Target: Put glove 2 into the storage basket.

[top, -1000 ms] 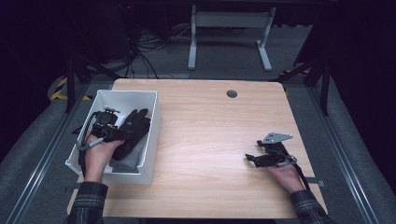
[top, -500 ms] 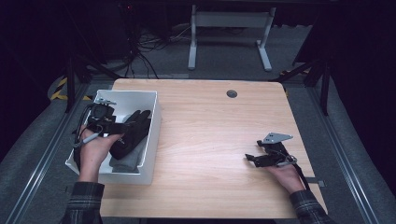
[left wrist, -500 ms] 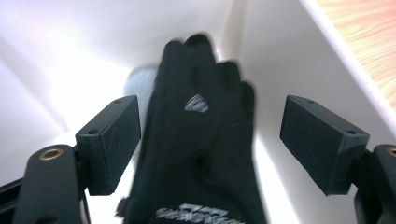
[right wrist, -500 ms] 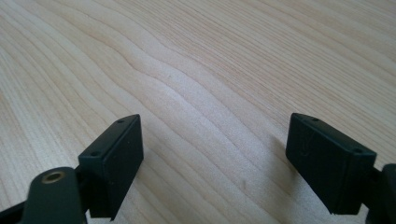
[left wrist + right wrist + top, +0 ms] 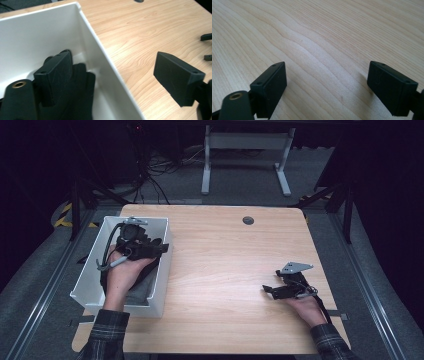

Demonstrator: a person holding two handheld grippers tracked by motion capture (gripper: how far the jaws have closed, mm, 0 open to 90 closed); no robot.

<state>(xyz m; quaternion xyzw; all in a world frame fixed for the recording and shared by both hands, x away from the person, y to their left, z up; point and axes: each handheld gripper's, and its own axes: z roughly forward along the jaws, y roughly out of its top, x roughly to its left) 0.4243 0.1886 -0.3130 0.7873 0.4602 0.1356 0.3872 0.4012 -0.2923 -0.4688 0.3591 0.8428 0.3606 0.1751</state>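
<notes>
A white bin stands at the table's left, with a black glove-like item lying inside. My left gripper hovers over the bin, its tips near the right wall. Its jaws have just been opening and stand wide with nothing gripped between them. In the left gripper view the left gripper straddles the bin wall, and the black item lies below its left jaw. My right gripper rests on the table at the right, open and empty. The right gripper faces bare wood.
The wooden table has a round cable grommet near its back edge. Beyond the table stand a white desk frame and cables on the dark floor.
My left hand has risen out of the bin and shifted right toward its right wall, jaws wider apart. The right hand has stayed where it was.
</notes>
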